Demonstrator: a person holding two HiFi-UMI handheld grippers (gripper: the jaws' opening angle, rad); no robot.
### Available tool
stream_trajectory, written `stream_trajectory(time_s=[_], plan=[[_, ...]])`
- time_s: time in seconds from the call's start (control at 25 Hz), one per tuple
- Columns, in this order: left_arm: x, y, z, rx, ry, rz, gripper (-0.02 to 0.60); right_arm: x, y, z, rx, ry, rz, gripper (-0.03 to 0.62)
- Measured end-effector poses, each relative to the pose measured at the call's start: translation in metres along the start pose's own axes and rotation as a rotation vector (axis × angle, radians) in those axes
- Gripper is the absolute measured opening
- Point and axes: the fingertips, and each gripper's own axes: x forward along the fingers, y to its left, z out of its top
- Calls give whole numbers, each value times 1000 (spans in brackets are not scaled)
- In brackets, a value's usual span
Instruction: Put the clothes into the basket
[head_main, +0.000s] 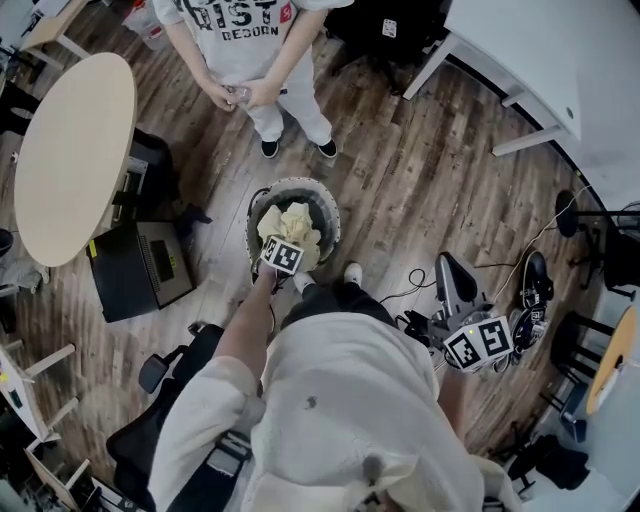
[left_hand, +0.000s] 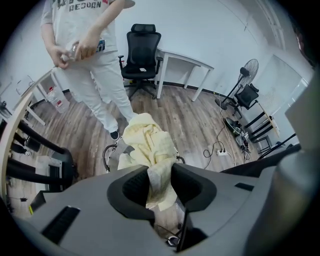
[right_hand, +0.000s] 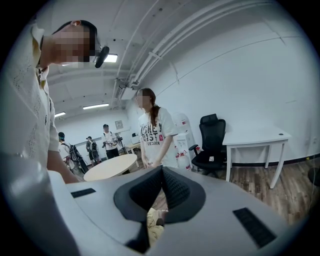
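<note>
While the left claw pinches the yellow cloth heaped in the basket and the right claw is shut, empty, a fold seemingly overtopping it could spill onto the floor.

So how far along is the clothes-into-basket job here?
Mostly done: the yellow garment is piled in the basket. In hand: the left gripper, pointing down over it, pinches a fold. Left: letting go. The right gripper is shut and empty, held aside.
</note>
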Motion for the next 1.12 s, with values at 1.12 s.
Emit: stream_trajectory(time_s=[1.12], plan=[[-86,-39,45,-196,-379,-3,21,11,19,-7,-15,32,177,8]])
